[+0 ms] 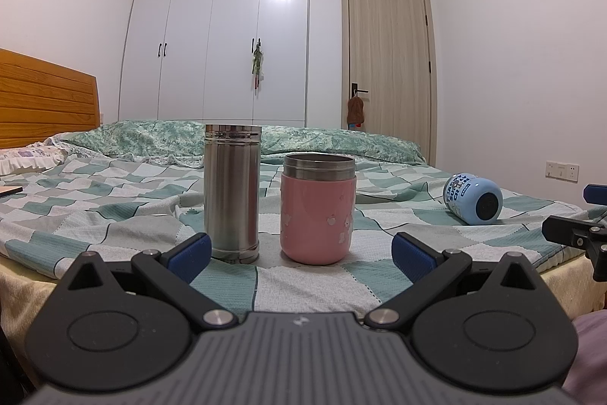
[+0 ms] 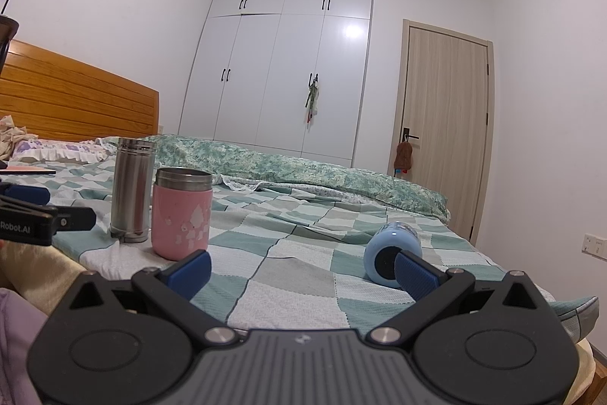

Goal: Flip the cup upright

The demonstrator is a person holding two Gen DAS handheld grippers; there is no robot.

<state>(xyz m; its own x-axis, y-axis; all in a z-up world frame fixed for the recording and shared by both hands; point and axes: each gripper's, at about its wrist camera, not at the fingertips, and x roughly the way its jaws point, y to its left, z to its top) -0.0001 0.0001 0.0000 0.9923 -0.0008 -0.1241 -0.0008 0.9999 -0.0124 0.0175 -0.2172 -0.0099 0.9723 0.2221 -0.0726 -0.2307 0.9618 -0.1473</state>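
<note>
Blue cup [image 2: 392, 255] lay on its side on the bed [image 2: 296, 268].
Both grippers, left gripper [image 1: 299, 249] and right gripper [image 2: 301, 272], had fingers spread and empty; the round cup could roll away on the soft sheet.

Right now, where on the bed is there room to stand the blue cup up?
The checked sheet lies bare between the pink cup and the fallen blue cup. It is crowded at the left, where the steel flask stands close beside the pink cup.
</note>
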